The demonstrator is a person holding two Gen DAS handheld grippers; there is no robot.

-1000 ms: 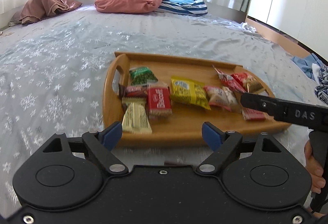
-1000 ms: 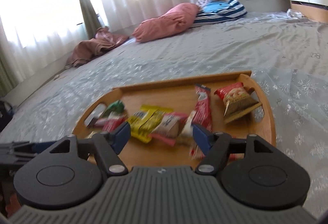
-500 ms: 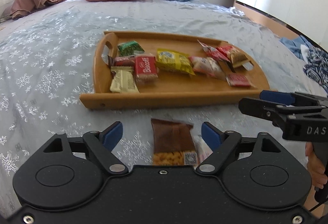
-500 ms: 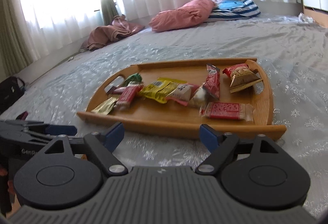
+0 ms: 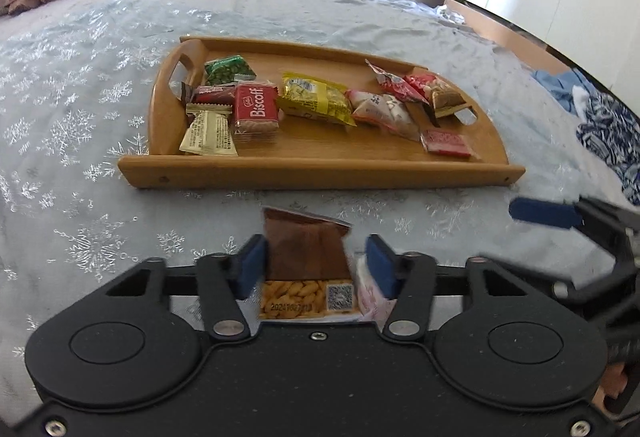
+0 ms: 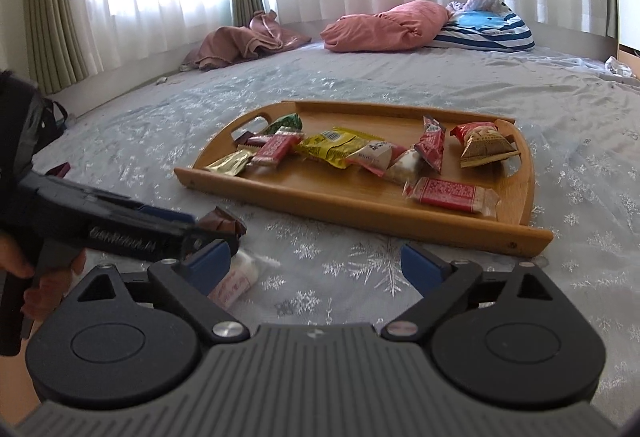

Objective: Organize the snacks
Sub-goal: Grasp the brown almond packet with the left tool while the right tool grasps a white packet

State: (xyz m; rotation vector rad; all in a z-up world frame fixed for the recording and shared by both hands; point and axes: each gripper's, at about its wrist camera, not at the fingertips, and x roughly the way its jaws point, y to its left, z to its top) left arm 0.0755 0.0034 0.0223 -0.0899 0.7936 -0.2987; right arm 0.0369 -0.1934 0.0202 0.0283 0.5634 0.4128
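Most snacks already lie in the wooden tray [image 5: 320,173] on the bed [image 5: 80,141]. Two are still outside, near the tray's 6 o'clock edge: a brown packet [image 5: 306,249] and a pink-white packet [image 6: 236,279]. The left gripper [image 5: 312,269] has its fingers around the brown packet, maybe not yet squeezing. The right gripper [image 6: 316,263] is wide open and holds nothing.

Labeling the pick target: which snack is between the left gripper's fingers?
The brown packet, on the bedspread short of the tray. Left gripper straddles it; the rest lie in the tray.
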